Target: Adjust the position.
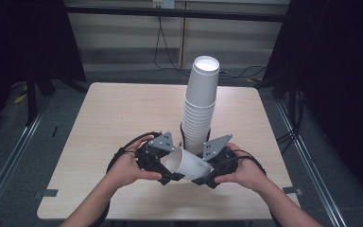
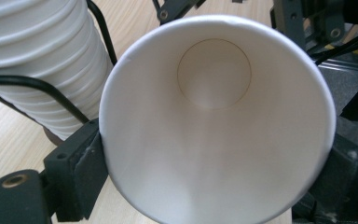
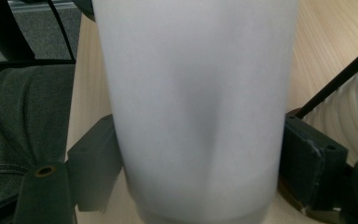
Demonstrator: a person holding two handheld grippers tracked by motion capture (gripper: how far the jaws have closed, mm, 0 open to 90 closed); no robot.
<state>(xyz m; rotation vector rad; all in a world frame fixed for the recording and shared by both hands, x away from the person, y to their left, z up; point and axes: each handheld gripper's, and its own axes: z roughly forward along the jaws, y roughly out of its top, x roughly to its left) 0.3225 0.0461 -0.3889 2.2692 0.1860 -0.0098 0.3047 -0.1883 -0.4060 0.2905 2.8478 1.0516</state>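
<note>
1. High view: a tall stack of white paper cups [image 1: 201,106] stands at centre frame on the wooden table [image 1: 113,118], top cup mouth up, nothing visible inside. Just below it, lower centre, a single paper cup [image 1: 187,164] lies on its side, held between the left gripper [image 1: 170,176] and the right gripper [image 1: 203,178], its mouth toward the left one.
2. Left gripper view: the cup's open mouth [image 2: 214,126] faces the camera; its inside is empty and clean. The jaws press the rim on both sides. The stack [image 2: 42,60] sits upper left.
3. Right gripper view: the cup's outer wall [image 3: 196,107] fills centre frame, both jaws clamped against it. The stack's ribbed edge [image 3: 354,112] shows at right.
</note>
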